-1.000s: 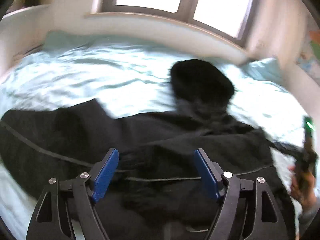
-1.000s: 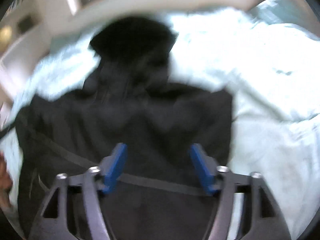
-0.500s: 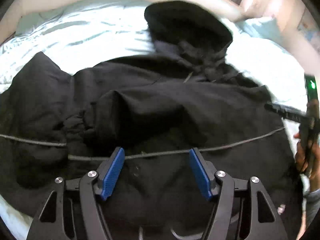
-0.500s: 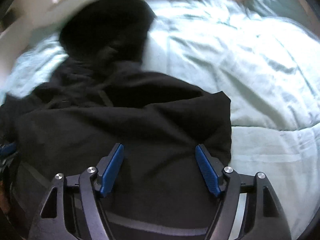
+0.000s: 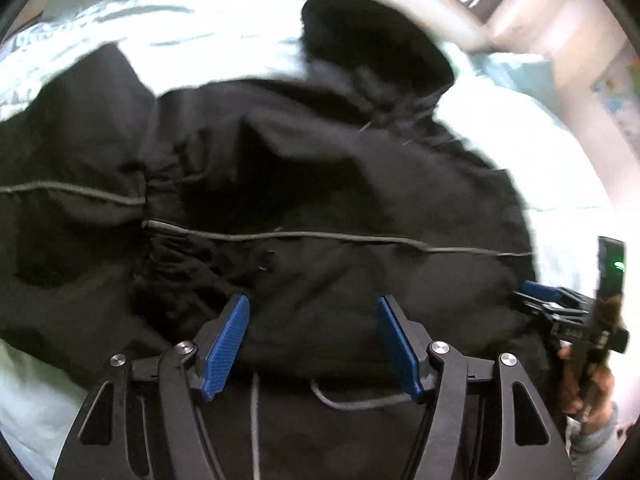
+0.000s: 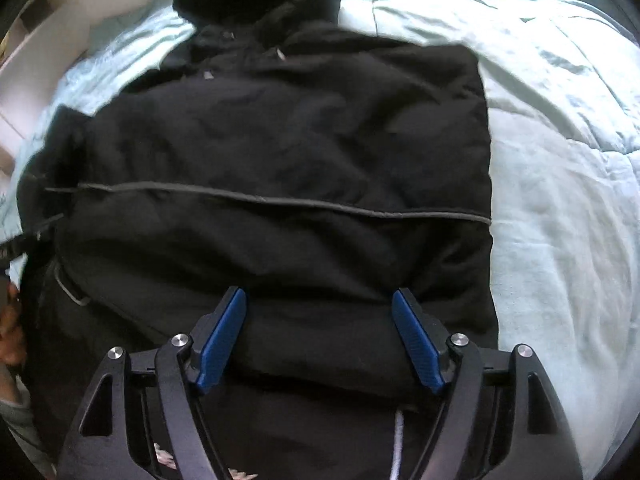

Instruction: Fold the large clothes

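Matt black cloth hoodie (image 6: 280, 152) lies on a pale, faintly sheened quilted bedspread (image 6: 560, 160)

The hoodie (image 5: 320, 184) is smeared by motion in the left wrist view, worst at its hood (image 5: 372, 52), whose outline cannot be traced. Its lower hem runs out of the bottom edge behind the left gripper (image 5: 314, 340), and its left sleeve is cut by the frame's left edge. At the hoodie's right edge, the right gripper (image 5: 556, 300) shows only partly; how its fingers stand cannot be told there. In the right wrist view the hoodie covers the bed (image 6: 560, 200) beneath it, its hem is lost below the gripper, and left of the hoodie a hand (image 6: 12, 340) is mostly cropped.
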Tool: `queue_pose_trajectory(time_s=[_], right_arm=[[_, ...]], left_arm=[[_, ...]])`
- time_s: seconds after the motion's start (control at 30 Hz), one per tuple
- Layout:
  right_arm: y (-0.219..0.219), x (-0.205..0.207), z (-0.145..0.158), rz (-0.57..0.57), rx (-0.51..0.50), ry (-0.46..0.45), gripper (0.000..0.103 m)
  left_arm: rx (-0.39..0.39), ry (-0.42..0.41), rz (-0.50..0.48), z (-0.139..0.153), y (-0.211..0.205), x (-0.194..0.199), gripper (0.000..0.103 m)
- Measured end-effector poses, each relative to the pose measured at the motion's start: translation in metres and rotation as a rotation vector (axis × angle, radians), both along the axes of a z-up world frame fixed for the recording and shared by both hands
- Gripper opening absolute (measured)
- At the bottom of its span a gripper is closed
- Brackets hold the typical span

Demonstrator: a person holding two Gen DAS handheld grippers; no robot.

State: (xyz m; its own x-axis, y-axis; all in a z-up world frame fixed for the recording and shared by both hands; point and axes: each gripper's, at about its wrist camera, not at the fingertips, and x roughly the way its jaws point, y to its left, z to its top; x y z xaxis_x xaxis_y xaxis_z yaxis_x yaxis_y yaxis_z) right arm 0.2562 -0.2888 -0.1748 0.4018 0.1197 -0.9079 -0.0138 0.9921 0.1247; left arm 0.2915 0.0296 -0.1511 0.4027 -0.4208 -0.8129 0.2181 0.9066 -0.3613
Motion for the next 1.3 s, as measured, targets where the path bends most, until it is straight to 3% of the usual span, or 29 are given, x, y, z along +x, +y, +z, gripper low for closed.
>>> queue_pose_trajectory(time_s=[0.1, 0.23, 0.3, 0.37, 0.43, 0.5, 0.57, 0.6, 0.77, 1.07, 1.1, 1.17, 1.3], right_arm=[[0.022, -0.016, 0.030, 0.038, -0.005, -0.070, 0.079], [0.050, -0.033, 0.049, 0.109, 0.018, -0.128, 0.079], [0.069, -0.036, 0.054, 0.143, -0.017, -0.186, 0.079], [0.091, -0.033, 0.050, 0.177, -0.074, -0.243, 0.079], [0.107, -0.033, 0.042, 0.198, -0.117, -0.281, 0.079], [0.117, -0.029, 0.027, 0.222, -0.099, -0.280, 0.079], [0.121, -0.025, 0.011, 0.242, -0.081, -0.256, 0.079], [0.122, -0.024, 0.005, 0.250, -0.075, -0.250, 0.079], [0.131, -0.027, -0.018, 0.280, -0.137, -0.249, 0.079], [0.129, -0.025, -0.023, 0.274, -0.107, -0.253, 0.082], [0.129, -0.025, -0.023, 0.274, -0.107, -0.256, 0.083], [0.129, -0.025, -0.024, 0.275, -0.108, -0.258, 0.083], [0.129, -0.025, -0.024, 0.272, -0.101, -0.256, 0.083]], left_arm=[[-0.053, -0.083, 0.037, 0.031, 0.032, -0.013, 0.068], [-0.107, -0.148, 0.190, 0.056, 0.114, -0.019, 0.068], [-0.082, -0.168, 0.268, 0.062, 0.156, -0.018, 0.068], [-0.053, -0.194, 0.381, 0.066, 0.207, -0.022, 0.068], [-0.077, -0.206, 0.476, 0.067, 0.260, -0.024, 0.068], [-0.074, -0.203, 0.554, 0.065, 0.300, -0.021, 0.069], [-0.003, -0.184, 0.631, 0.058, 0.334, -0.011, 0.069], [-0.010, -0.173, 0.658, 0.052, 0.355, -0.006, 0.069], [-0.229, -0.106, 0.780, 0.011, 0.420, 0.016, 0.069], [-0.158, -0.073, 0.781, -0.026, 0.420, 0.054, 0.066], [-0.128, -0.085, 0.779, -0.026, 0.416, 0.057, 0.046], [-0.047, -0.108, 0.760, -0.021, 0.406, 0.060, 0.025], [0.079, -0.231, 0.735, 0.007, 0.382, 0.049, 0.018]])
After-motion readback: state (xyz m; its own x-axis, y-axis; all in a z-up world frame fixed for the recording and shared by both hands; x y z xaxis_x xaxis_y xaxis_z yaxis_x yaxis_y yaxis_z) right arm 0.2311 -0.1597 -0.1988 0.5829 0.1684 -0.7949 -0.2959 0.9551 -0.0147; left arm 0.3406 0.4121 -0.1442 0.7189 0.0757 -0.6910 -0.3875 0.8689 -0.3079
